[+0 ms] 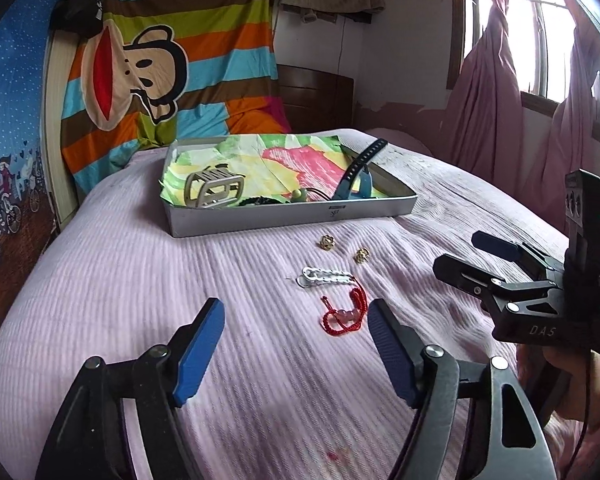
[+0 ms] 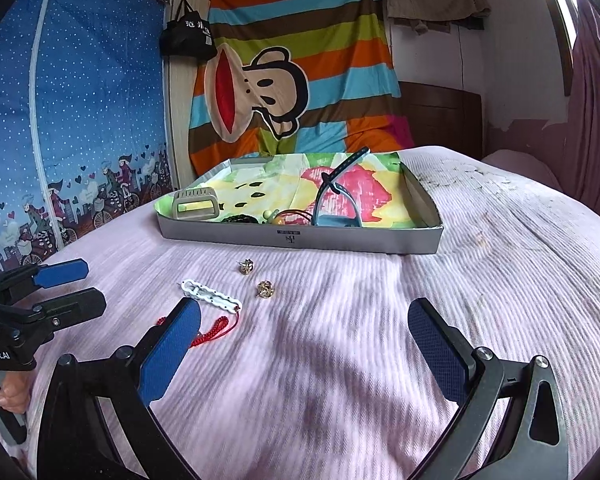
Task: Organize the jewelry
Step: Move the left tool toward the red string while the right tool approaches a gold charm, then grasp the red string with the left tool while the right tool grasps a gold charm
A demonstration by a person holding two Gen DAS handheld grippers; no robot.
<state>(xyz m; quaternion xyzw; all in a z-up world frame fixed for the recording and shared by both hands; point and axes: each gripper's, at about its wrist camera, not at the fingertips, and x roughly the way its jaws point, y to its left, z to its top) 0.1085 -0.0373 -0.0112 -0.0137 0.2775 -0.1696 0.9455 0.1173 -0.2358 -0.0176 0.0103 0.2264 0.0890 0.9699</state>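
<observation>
On the ribbed lilac bedspread [image 1: 148,280], in front of the shallow grey cardboard tray lined with bright floral paper [image 1: 292,216], four small pieces of jewellery lie loose: two little gold knot-shaped earrings [image 1: 326,242] [image 1: 361,255], a white scalloped plastic hair clip [image 1: 325,275], and a red braided cord bracelet with a pale pink bead [image 1: 343,313]. Already inside the tray are a beige rectangular claw clip [image 2: 195,204], a blue perforated watch strap [image 2: 334,196] standing up in a loop, and some dark and green beaded pieces at the near wall, too small to make out. The left gripper [image 1: 296,332] hovers low over the bedspread with its blue pads spread wide and nothing between them, the red bracelet lying just ahead of its right pad. The right gripper [image 2: 304,336] is likewise spread and empty, near the earrings and the clip. The bracelet looks light and limp; it would likely drape and slide, so pinching at the bead or where the cord bunches seems safest. The earrings appear hard, tiny and prone to sinking into the soft ribs, calling for a pinch straight down across the knot. The clip seems stiff and light, best taken across its narrow width near the middle.
</observation>
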